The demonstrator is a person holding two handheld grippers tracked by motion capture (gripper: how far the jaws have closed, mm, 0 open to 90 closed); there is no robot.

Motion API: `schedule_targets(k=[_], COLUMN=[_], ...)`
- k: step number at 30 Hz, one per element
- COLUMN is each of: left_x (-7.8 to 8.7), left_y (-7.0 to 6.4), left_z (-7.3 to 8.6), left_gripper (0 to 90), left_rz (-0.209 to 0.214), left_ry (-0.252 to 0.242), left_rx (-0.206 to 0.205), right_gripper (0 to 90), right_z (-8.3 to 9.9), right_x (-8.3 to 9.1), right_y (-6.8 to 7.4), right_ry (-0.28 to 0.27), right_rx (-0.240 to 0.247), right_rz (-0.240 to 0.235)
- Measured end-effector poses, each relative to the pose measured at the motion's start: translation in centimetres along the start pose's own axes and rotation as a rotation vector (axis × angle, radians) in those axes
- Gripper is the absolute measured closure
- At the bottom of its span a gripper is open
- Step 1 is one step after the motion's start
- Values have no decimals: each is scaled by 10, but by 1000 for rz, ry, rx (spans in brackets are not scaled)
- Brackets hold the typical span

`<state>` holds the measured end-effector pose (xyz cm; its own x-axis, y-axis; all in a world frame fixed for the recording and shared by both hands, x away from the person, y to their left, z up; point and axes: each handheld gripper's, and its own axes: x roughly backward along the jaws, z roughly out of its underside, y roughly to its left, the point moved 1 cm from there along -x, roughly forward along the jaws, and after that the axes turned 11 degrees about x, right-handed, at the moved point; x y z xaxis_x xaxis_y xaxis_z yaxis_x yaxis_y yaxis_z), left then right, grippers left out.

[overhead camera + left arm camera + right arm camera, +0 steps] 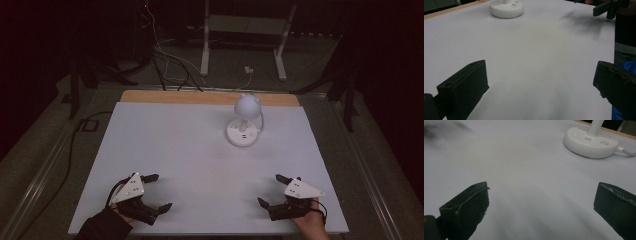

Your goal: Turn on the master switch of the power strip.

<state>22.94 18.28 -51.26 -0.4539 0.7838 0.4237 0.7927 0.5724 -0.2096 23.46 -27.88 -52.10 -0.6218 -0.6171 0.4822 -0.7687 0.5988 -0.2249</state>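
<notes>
A small white desk lamp (243,119) stands toward the back of the white table (165,145), its round head over a round base (506,9) (591,142) with a white cord leaving it. My left gripper (158,192) rests open near the front left edge, nothing between its jaws (539,82). My right gripper (270,190) sits open near the front right edge, also holding nothing (541,200). The right gripper's fingers (607,8) show far off in the left gripper view.
A wooden strip (175,96) runs along the table's far edge. Behind it the dark floor holds loose cables (165,55) and a white metal stand (245,35). A black cable (70,150) trails down the table's left side.
</notes>
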Motion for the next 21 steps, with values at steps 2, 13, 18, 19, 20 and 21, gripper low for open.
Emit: schedule_targets(k=[2, 13, 18, 19, 20, 21], left_x=[0, 1, 1, 1, 1, 2], left_y=[0, 0, 0, 0, 0, 0], left_z=[0, -1, -1, -1, -1, -1], left_gripper=[1, 1, 1, 1, 1, 1], left_rz=[-1, 2, -1, 0, 0, 1], left_ry=[-2, -11, -13, -15, -15, -17], left_rx=[-1, 8, 9, 10, 10, 11], right_gripper=[0, 0, 0, 0, 0, 0], right_z=[0, -4, -5, -6, -6, -7], right_x=[1, 4, 2, 2, 2, 2], right_y=[-1, 1, 3, 4, 4, 5], right_ry=[3, 0, 32, 37, 37, 37], right_rx=[1, -22, -28, -30, -30, -43], right_rz=[5, 24, 3, -8, -8, -15])
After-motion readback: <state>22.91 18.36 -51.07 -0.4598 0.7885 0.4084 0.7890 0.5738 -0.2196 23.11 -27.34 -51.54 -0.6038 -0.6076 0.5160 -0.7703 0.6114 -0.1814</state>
